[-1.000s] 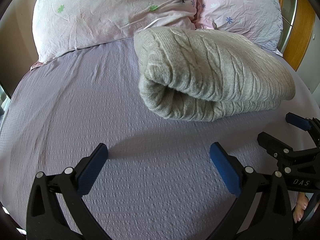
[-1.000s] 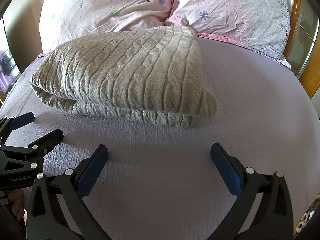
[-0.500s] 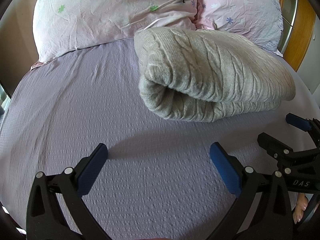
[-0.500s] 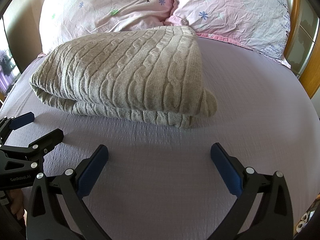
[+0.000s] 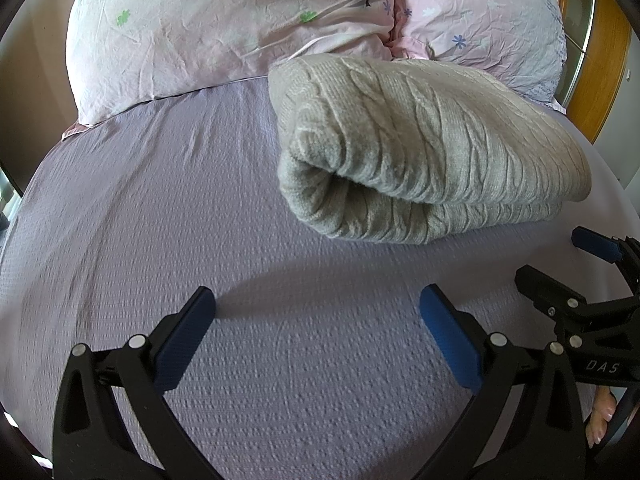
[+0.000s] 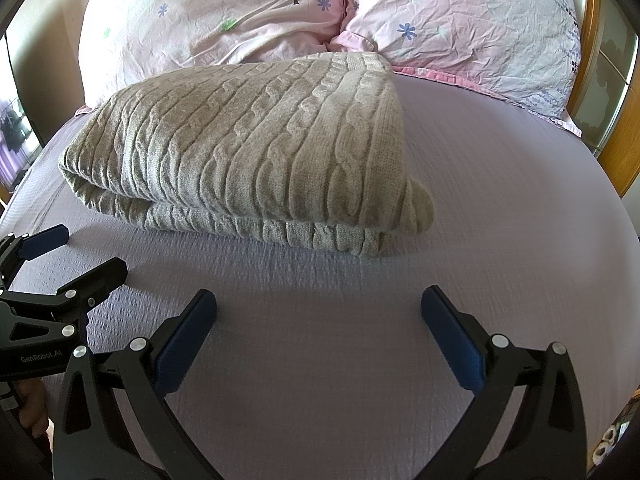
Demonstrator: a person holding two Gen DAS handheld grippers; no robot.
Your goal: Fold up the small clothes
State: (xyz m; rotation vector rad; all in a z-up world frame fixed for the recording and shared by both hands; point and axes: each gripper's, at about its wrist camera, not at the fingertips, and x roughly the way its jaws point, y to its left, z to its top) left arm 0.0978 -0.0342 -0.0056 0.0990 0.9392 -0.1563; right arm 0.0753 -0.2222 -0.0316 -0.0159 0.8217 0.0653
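The folded grey sweater (image 6: 256, 148) was seen lying on the bed (image 6: 500, 208) before two pillows (image 6: 224, 20); the left gripper (image 5: 318, 316) and right gripper (image 6: 320, 316) were held wide apart, empty, short of it

Lilac-sheeted bed (image 6: 500, 200): folded grey cable-knit sweater (image 6: 256, 148), two pink pillows (image 6: 224, 12) at head.

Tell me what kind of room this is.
Most likely a bedroom: the folded cable-knit sweater lies on a bed with a lilac sheet, two floral pink pillows sit at its head, and a wooden bed frame edges the right side.
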